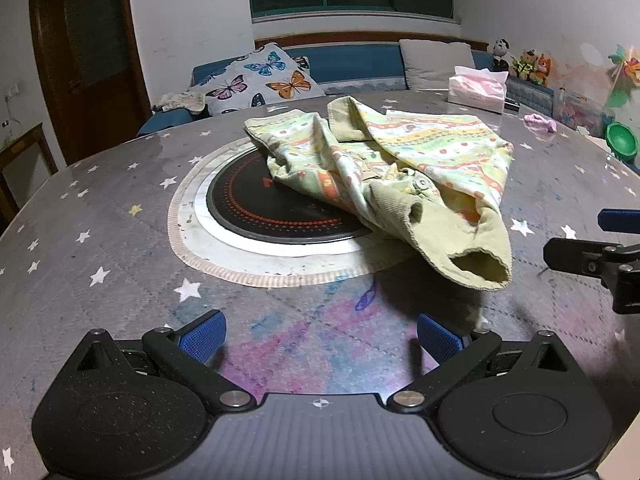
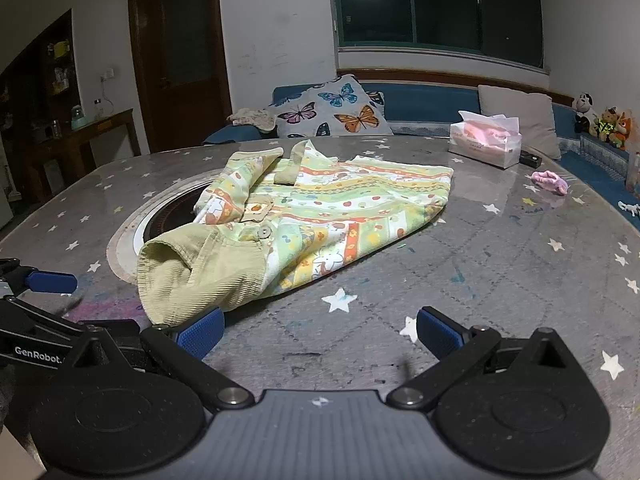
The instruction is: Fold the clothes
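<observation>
A small yellow-green child's jacket (image 1: 384, 168) with a striped patterned lining lies crumpled on the round table, partly over the black cooktop. A corduroy sleeve points toward me. In the right wrist view the jacket (image 2: 320, 216) lies just ahead, its sleeve cuff (image 2: 168, 264) near the left finger. My left gripper (image 1: 320, 336) is open and empty, short of the sleeve. My right gripper (image 2: 318, 330) is open and empty, its left pad (image 2: 200, 334) close to the sleeve's edge. Each gripper shows at the edge of the other's view.
The table (image 1: 100, 240) has a grey star-print cover and a round black cooktop (image 1: 260, 204) set in its middle. A tissue pack (image 2: 486, 142), a pink cloth (image 2: 550, 181) and a green bowl (image 1: 621, 140) sit at the far right. A sofa with cushions stands behind.
</observation>
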Demonstrator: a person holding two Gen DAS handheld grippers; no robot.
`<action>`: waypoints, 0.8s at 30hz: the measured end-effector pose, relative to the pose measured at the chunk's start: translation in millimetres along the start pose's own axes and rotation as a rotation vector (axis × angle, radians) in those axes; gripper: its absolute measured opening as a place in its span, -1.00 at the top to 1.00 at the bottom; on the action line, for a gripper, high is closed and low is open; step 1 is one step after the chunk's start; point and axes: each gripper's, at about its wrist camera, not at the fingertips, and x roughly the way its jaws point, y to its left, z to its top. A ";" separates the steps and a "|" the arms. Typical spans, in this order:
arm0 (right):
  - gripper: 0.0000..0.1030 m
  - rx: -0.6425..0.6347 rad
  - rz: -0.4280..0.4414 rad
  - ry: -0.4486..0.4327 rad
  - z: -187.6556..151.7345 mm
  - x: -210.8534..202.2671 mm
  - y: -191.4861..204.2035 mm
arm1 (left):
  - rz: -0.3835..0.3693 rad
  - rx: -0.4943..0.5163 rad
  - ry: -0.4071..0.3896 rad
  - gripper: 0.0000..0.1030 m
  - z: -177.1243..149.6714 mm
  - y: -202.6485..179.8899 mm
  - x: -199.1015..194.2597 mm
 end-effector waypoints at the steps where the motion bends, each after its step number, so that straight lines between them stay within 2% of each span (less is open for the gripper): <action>1: -1.00 0.001 -0.001 0.000 -0.1 0.2 0.4 | 0.001 0.000 0.001 -1.00 -0.4 -0.8 0.2; 24: -1.00 0.025 0.005 0.016 -3.8 1.9 0.8 | -0.017 -0.001 0.036 -1.00 -1.4 -5.1 4.7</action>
